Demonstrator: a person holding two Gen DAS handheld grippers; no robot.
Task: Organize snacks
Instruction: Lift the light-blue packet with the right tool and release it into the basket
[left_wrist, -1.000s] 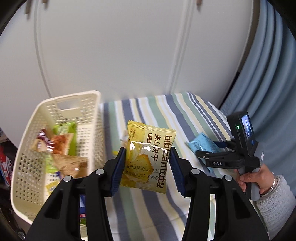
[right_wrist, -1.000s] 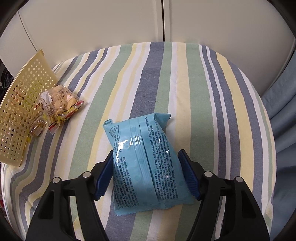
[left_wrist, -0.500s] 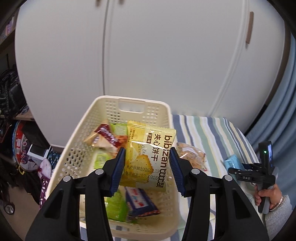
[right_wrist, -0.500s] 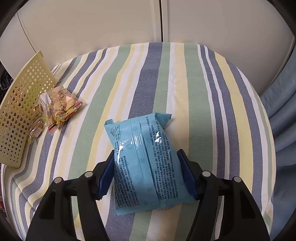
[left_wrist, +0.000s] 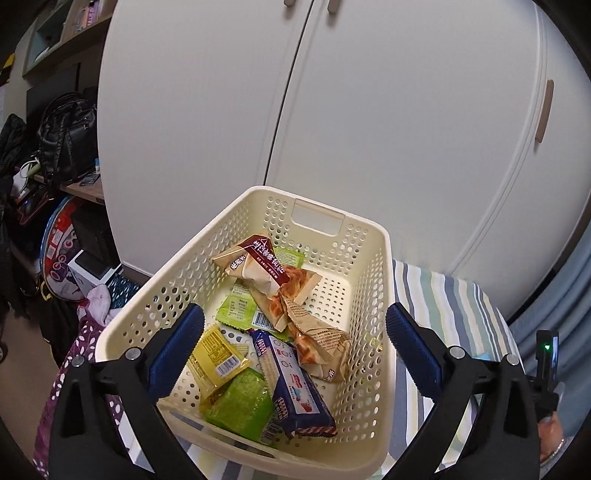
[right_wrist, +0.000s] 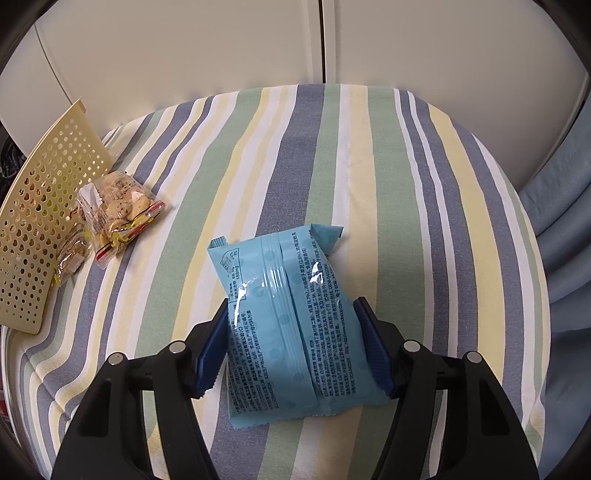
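Note:
My left gripper (left_wrist: 295, 343) hangs open and empty over the cream perforated basket (left_wrist: 384, 258). The yellow biscuit packet (left_wrist: 216, 360) lies inside at the near left, among several other snacks: a brown-and-red packet (left_wrist: 266, 266), a green pack (left_wrist: 240, 402) and a dark blue biscuit pack (left_wrist: 291, 384). On the striped cloth (right_wrist: 369, 147), my right gripper (right_wrist: 293, 354) is shut on a light blue packet (right_wrist: 291, 325), its pads pressing both long sides. A clear bag of small cookies (right_wrist: 118, 210) lies against the basket's wall (right_wrist: 44, 236).
White cupboard doors (left_wrist: 369, 129) stand behind the table. A blue curtain (right_wrist: 565, 221) hangs at the right. Left of the basket, below table level, there are a black bag (left_wrist: 66, 140), shelves and floor clutter. The hand holding the right gripper (left_wrist: 550, 435) shows at the right edge.
The left gripper carried the yellow packet from over the cloth to the basket, opened and let it drop inside. The right gripper closed in slightly on the blue packet.

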